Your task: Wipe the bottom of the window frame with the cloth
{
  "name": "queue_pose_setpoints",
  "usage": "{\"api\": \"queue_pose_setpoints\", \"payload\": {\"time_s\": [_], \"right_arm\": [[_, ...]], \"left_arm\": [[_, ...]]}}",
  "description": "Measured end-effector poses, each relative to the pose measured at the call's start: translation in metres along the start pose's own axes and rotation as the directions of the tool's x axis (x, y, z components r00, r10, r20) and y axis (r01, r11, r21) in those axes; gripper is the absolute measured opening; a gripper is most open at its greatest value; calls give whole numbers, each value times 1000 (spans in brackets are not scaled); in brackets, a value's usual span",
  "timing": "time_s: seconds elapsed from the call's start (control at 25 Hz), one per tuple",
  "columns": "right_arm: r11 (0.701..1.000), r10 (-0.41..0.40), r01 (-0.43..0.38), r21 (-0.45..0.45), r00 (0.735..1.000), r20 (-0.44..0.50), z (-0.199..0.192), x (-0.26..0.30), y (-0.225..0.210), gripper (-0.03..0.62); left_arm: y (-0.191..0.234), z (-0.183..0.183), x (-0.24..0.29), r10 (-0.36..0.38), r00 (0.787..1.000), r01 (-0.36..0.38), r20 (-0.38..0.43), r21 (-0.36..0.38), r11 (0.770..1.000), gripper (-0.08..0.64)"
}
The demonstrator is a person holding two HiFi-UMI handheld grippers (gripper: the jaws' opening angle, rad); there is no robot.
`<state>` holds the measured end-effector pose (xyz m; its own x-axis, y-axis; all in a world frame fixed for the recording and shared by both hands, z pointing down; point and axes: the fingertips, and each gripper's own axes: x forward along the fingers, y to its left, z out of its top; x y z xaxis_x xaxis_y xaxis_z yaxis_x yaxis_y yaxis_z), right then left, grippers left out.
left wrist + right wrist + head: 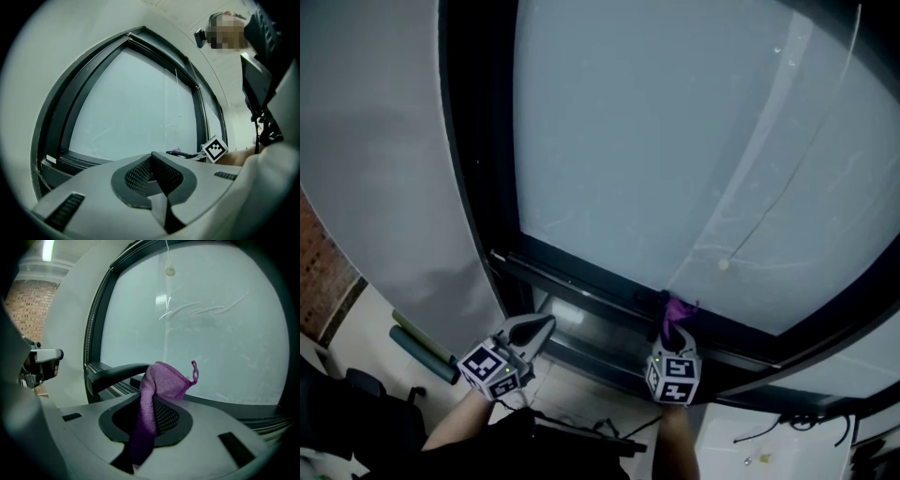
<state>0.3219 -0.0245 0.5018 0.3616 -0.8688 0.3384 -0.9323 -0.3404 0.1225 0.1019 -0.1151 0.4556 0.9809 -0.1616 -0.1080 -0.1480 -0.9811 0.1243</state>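
Head view showed a pale wall (384,187) at the far left, with a strip of brick (319,267) below it and a dark green tube (422,352) lying lower down. Beside these, the left gripper (542,325) hung just under the dark window frame (581,274), near its lower left corner. In the left gripper view its tongs (152,155) were pressed together with nothing between them. Further right, the right gripper (674,330) pointed up at the frame's bottom rail, with its tongs clamped on the purple cloth (678,314). The cloth's free end stood against that rail, below the glass pane (675,141). The right gripper view showed the cloth (159,380) bunched between the closed tongs, its small loop sticking up in front of the glass. A black handle (115,374) lay just to its left. A thin cord with a bead (724,265) hung down the pane above the cloth.
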Motion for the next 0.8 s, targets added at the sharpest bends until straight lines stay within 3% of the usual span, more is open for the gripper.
{"api": "queue_pose_setpoints", "payload": {"time_s": [0.24,0.48,0.8], "right_arm": [[987,-158,156,42,985,63,-1,0,5,75],[945,-302,292,150,952,47,0,-3,12,75],[894,-406,382,236,911,65,3,4,41,75]], "left_arm": [[20,0,0,-53,999,53,-9,16,998,2],[53,11,-5,-150,988,151,-39,19,988,2],[74,17,-8,-254,966,255,-46,15,967,2]]}}
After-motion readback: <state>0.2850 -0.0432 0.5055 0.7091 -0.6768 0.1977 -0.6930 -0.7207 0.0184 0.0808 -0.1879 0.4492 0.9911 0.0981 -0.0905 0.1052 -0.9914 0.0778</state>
